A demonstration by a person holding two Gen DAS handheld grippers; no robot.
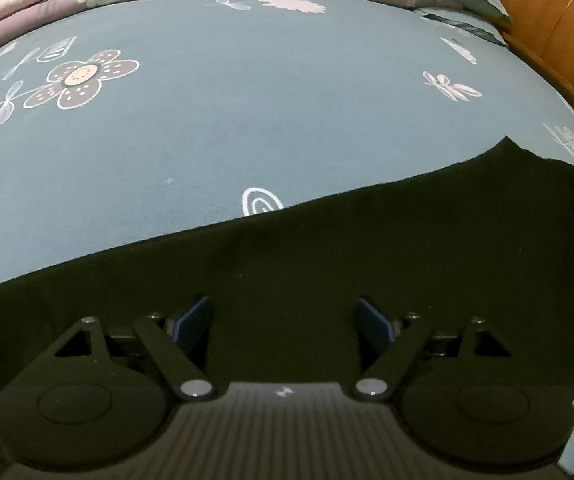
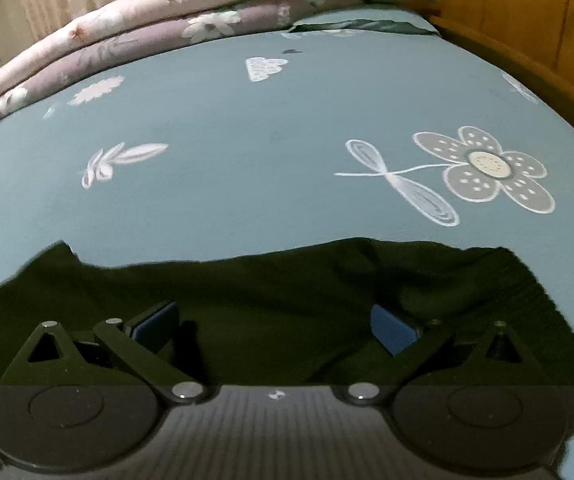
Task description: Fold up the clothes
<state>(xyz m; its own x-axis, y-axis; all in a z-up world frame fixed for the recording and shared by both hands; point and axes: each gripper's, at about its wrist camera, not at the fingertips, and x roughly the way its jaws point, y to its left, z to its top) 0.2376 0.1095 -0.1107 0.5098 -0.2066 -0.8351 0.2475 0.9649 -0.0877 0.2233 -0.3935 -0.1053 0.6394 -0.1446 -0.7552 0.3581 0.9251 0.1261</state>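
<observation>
Both the left gripper (image 1: 285,320) and right gripper (image 2: 275,326) hover with fingers wide over a dark garment (image 1: 327,252) on the floral bed sheet (image 1: 247,100).

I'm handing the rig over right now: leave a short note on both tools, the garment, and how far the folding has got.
Left tool: open, nothing between its pads, over the dark garment.
Right tool: open, also over the garment, nothing gripped.
Garment lies on the blue flowered bedsheet, far edge uneven, ribbed part at the right in the right wrist view. Folded quilts lie at the far side.
Done: no fold can be made out.
Left: grip an edge and fold.
</observation>
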